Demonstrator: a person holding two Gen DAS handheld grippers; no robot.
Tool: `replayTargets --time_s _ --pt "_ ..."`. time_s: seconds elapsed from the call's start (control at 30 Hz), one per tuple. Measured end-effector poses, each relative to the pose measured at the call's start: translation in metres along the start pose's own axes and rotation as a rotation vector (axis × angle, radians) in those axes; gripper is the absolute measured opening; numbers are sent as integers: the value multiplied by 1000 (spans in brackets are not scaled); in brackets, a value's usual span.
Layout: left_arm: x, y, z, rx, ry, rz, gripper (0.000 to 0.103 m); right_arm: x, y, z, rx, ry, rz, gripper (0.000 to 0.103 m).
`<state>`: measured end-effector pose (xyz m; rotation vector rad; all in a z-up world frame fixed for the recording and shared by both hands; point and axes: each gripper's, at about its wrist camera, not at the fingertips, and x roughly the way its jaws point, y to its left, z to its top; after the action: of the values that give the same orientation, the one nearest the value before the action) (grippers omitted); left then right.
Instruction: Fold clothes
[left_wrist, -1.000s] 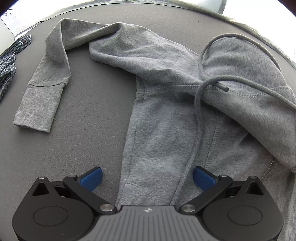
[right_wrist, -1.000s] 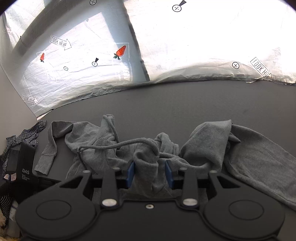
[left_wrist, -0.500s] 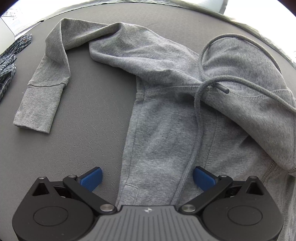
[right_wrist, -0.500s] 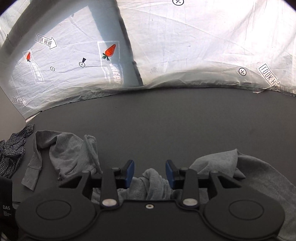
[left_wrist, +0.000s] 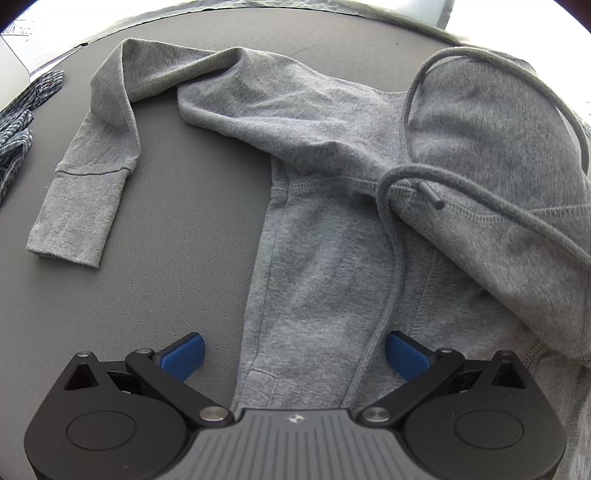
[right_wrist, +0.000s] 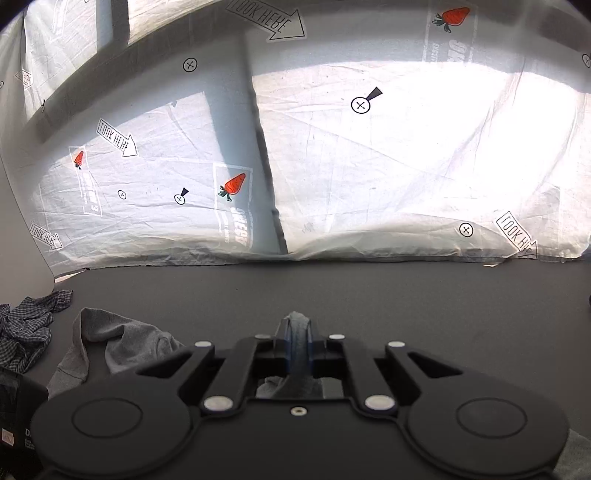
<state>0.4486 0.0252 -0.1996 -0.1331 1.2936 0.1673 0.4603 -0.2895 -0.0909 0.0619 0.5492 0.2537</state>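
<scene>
Big dark grey worktop (left_wrist: 177, 229) takes up most of both views, with a white sheet (right_wrist: 406, 166) printed with carrots, arrows and crossed circles hanging along its far edge.

The grey hoodie (left_wrist: 325, 266) is spread out on the worktop, body running from the near edge up toward the far one. Hood (left_wrist: 491, 173) is flopped over the chest, and one sleeve (left_wrist: 92, 173) bends out toward the left edge and doubles back, cuff flat on the surface. A checked shirt (left_wrist: 16, 129) is bunched up right at the left edge, well apart from the cuff.

Drawcord (left_wrist: 391, 258) loops over the hood and trails down the front of the hoodie, its dark tip (left_wrist: 430, 194) sitting on the hood seam.

Left gripper (left_wrist: 293, 354) hangs over the hoodie's side edge, pointing steeply down, jaws spread wide. One blue pad (left_wrist: 183, 356) is over bare worktop, the other over the fabric, and nothing's pinched.

Right gripper (right_wrist: 298, 345) has just been closing and now has its jaws squeezed tight on a thin fold of the hoodie fabric, a bit of grey poking out past the tips.
</scene>
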Motion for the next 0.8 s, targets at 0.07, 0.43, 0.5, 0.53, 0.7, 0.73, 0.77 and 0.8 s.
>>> replayTargets --time_s 0.07,0.43,0.5,0.53,0.7,0.73,0.77,0.8 --pt "-1 0 -1 1 -5 0 103 -32 1 12 -13 -106 -14 8" --pt "-2 -4 -4 0 -14 2 103 -25 -65 -66 119 224 -355 9" --pt "-3 -6 -6 0 -14 2 103 -17 -77 -85 212 302 -359 11" --pt "-3 -6 -7 0 -14 2 103 -14 -79 -90 225 327 -368 12" --pt "-7 -7 -10 -2 -12 3 103 -20 -75 -83 249 260 -364 36" --pt "-6 -8 -10 -3 -11 4 103 -20 -75 -76 243 233 -359 39" --pt "-6 -9 -10 -3 -11 4 103 -19 -74 -72 229 220 -356 39" --pt "-5 -10 -10 -4 -11 4 103 -17 -73 -67 215 209 -353 40"
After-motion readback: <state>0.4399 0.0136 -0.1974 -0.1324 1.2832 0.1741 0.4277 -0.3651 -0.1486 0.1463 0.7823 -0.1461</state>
